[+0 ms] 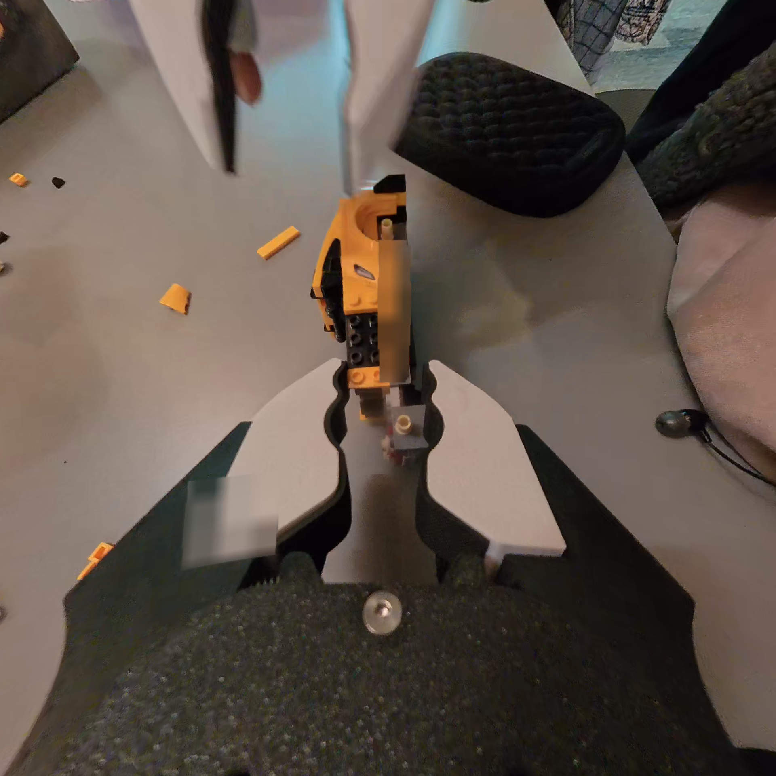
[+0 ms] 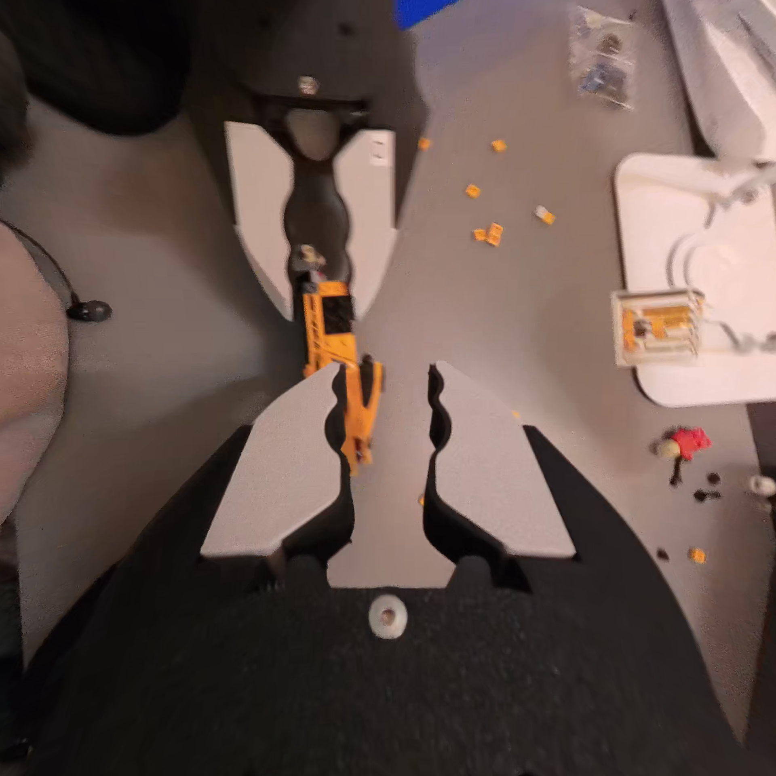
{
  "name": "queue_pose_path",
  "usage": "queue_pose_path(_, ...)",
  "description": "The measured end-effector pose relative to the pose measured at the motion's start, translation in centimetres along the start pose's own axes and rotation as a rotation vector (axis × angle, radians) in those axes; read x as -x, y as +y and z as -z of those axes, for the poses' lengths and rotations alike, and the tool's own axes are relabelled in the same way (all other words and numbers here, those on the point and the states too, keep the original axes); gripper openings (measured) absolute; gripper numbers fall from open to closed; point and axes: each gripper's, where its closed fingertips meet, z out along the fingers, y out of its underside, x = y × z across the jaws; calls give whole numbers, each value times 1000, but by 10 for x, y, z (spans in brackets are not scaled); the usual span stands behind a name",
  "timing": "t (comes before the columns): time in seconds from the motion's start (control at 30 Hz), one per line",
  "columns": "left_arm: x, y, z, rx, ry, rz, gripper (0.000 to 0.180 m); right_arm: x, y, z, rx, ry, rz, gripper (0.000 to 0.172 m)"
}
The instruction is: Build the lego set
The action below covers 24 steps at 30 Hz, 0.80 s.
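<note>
Over the middle of the grey table (image 1: 126, 378) we see our left gripper (image 1: 384, 378) clamped on the orange-and-black brick car (image 1: 361, 268), while our right gripper (image 2: 384, 373) gapes, one pad seemingly brushing its nose, loose orange bricks (image 2: 489, 233) scattered nearby.

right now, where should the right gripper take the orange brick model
Probably by its free orange end, coming end-on, opposite the left gripper clamping the other end. The model is long and narrow, so pads can close on its flat sides.
</note>
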Motion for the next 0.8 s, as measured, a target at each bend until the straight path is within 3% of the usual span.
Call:
queue_pose_path(0.1, -1, 0, 0, -6, 5, -15, 33, -32, 40, 8, 43, 53, -95, 29)
queue_pose_path(0.27, -4, -2, 1, -38, 39, -3, 35, -46, 104, -15, 106, 43, -311, 24)
queue_pose_path(0.47, -3, -6, 5, -74, 60, 22, 35, -38, 124, -33, 196, 33, -331, 21)
queue_pose_path(0.63, -2, -8, 7, -86, 69, 33, 36, -36, 120, -36, 215, 4, -344, 8)
queue_pose_path(0.8, -3, -9, 8, -93, 74, 33, 36, -36, 121, -37, 224, -28, -345, 7)
